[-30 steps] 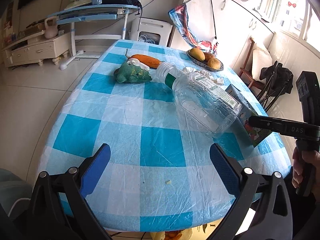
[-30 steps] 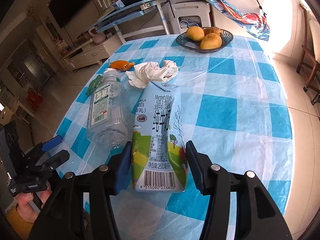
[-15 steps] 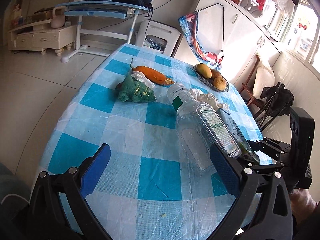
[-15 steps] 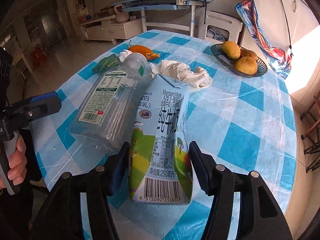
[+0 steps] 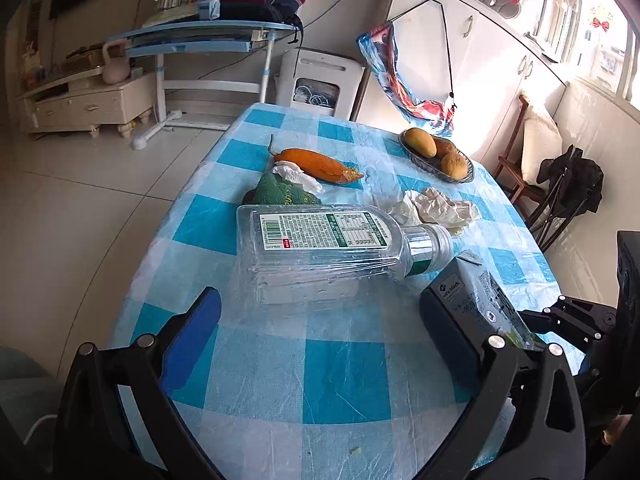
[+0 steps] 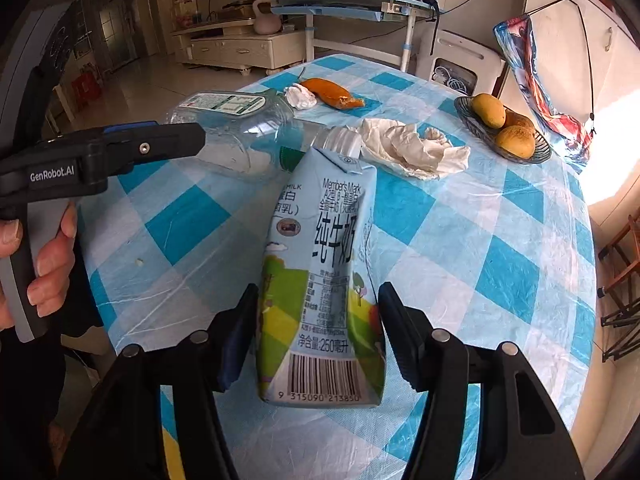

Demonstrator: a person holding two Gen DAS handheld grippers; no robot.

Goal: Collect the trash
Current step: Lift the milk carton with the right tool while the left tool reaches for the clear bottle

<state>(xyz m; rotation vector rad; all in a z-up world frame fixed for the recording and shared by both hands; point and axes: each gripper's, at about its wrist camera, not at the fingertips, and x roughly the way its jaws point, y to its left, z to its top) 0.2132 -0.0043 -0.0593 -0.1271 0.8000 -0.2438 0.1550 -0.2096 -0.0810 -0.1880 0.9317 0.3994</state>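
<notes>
Fingers first: on my right gripper (image 6: 316, 320) they stand either side of the lower half of the milk carton (image 6: 320, 280), pressed to its sides, having just been opening a little around it. That carton sits tilted over the near edge of the desk (image 6: 500, 272), barcode end toward me, its folded top close to the cap of the clear plastic bottle (image 5: 320, 252). My left gripper (image 5: 320, 328) has its fingers spread wide with nothing between them, hovering above the blue and white checked cloth just short of the bottle, which lies on its side with its label up. Behind the bottle's neck lies a crumpled white tissue (image 6: 412, 148). Further back rest an orange peel (image 5: 320, 166), a smaller wad of tissue (image 5: 298, 174) beside it, and a green cloth thing (image 5: 280, 194). A wire bowl of fruit (image 6: 506, 128) stands at the far right side, well apart from the trash.
</notes>
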